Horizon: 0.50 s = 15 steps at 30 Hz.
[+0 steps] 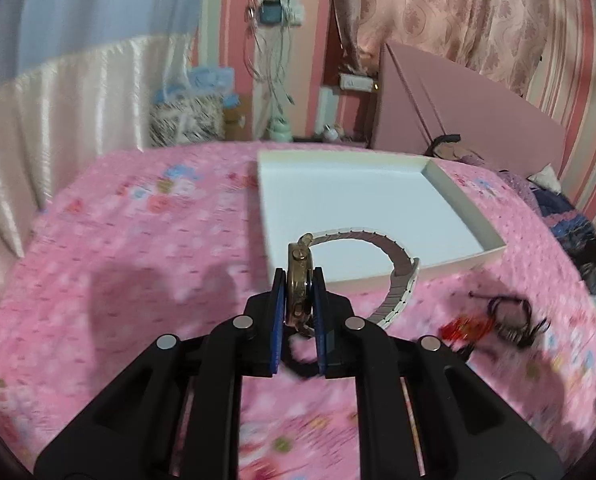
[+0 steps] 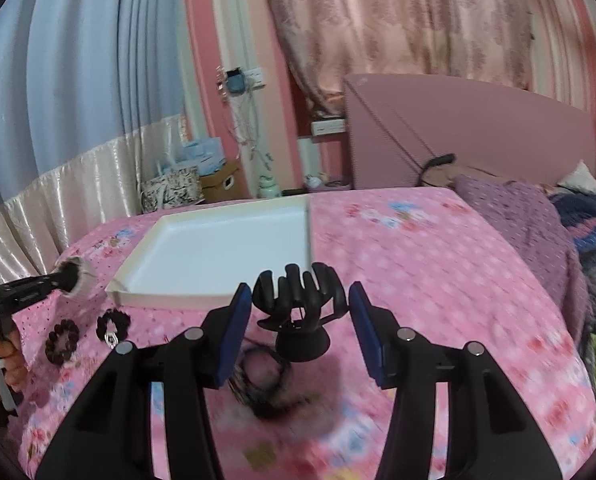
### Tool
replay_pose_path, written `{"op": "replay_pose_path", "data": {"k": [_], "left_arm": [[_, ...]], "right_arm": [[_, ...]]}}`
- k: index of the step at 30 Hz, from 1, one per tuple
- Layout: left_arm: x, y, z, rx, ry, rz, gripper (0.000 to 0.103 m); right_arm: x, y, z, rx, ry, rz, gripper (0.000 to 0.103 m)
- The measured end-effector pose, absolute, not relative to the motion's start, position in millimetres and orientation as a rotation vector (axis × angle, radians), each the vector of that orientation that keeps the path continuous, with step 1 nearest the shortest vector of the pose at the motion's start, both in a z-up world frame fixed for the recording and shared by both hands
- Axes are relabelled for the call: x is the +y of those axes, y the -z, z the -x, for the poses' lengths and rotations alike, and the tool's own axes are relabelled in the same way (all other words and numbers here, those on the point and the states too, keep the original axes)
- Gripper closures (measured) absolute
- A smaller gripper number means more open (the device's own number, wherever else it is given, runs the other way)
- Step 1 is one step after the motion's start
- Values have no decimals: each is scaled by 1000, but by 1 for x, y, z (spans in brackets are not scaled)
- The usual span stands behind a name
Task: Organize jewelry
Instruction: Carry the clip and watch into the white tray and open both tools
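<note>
A home bedroom: pink floral bedsheet (image 1: 138, 240), headboard (image 2: 478, 132), curtains (image 2: 378, 20).

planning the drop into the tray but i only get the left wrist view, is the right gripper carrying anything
observer: Yes. The right gripper holds a black claw clip between its pads, clear of the bedspread.
operator: anything lying under it
observer: A dark ring-shaped band, blurred, lies on the bedspread just below the clip.
operator: other pieces my view misses
observer: Two dark beaded bracelets lie on the bedspread near the tray's front left corner.
</note>
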<state>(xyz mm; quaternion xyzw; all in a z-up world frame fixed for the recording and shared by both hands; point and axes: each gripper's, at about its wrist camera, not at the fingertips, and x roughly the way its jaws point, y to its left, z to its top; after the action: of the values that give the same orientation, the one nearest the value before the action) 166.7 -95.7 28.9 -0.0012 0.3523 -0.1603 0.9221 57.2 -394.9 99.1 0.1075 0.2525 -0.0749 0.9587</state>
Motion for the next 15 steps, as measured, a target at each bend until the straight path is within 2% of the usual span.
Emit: {"op": "replay_pose_path", "data": {"k": [6, 15], "left_arm": [[-128, -12, -214, 785, 322, -8, 92], [-141, 22, -263, 889, 285, -14, 92]], "right_arm": [[-384, -98, -126, 575, 102, -194, 52], [-392, -67, -212, 753, 62, -195, 52]]}}
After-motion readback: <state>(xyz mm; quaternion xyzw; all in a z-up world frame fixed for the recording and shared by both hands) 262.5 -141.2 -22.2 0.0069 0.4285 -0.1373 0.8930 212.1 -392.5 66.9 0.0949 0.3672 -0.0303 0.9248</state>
